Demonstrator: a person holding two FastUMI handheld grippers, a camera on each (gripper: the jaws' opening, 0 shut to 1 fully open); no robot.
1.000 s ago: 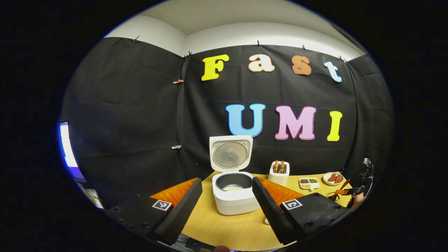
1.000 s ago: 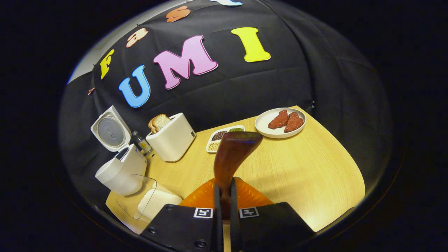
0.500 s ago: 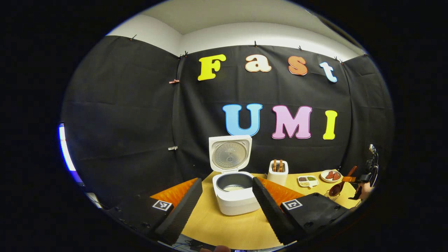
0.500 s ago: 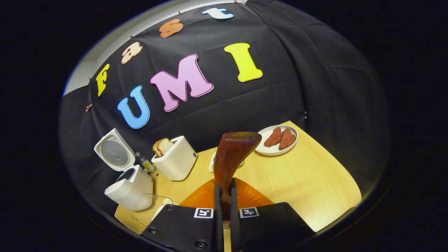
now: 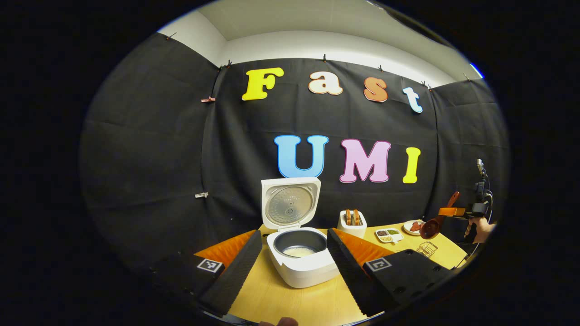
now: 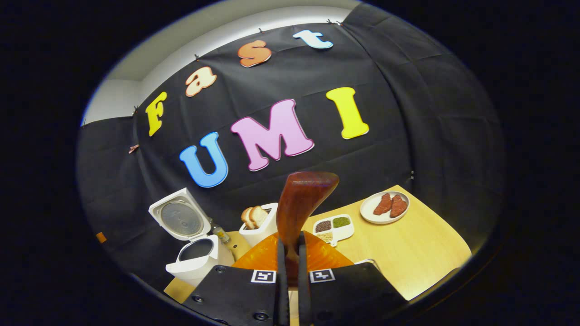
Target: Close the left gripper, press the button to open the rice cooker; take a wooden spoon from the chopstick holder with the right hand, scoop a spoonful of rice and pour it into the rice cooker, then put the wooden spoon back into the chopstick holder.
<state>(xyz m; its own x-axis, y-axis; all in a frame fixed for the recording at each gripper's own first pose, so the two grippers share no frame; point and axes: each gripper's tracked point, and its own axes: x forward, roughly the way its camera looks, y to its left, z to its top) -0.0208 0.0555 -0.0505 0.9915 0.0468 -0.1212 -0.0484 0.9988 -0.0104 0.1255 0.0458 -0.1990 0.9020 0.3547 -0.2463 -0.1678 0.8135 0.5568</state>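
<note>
The cooker (image 5: 299, 237) stands open on the table (image 5: 281, 299), lid (image 5: 288, 203) upright at its far side and a little rice (image 5: 299, 251) pale in the bottom of the pot. The left gripper (image 5: 293, 267) hangs near it with its jaws spread wide, one finger on each side of the cooker as seen in the left gripper view, holding nothing. Far to the right in that view, the right gripper (image 5: 453, 211) is held by a hand (image 5: 480, 228) above the table's right edge, with the spoon (image 5: 437, 222) clamped in it, bowl end low and handle slanting up. Just below the spoon sits a wire holder (image 5: 426, 249) (its contents are too small to make out). In the right gripper view both fingers press on the spoon (image 6: 301, 208), which rises straight ahead of the camera. Beyond it lie a toaster (image 6: 260, 224) with bread, a sectioned dish (image 6: 333, 226) of grains, and a plate (image 6: 385, 208) of meat at the far right. The cooker (image 6: 195, 253) is at the left there.
</note>
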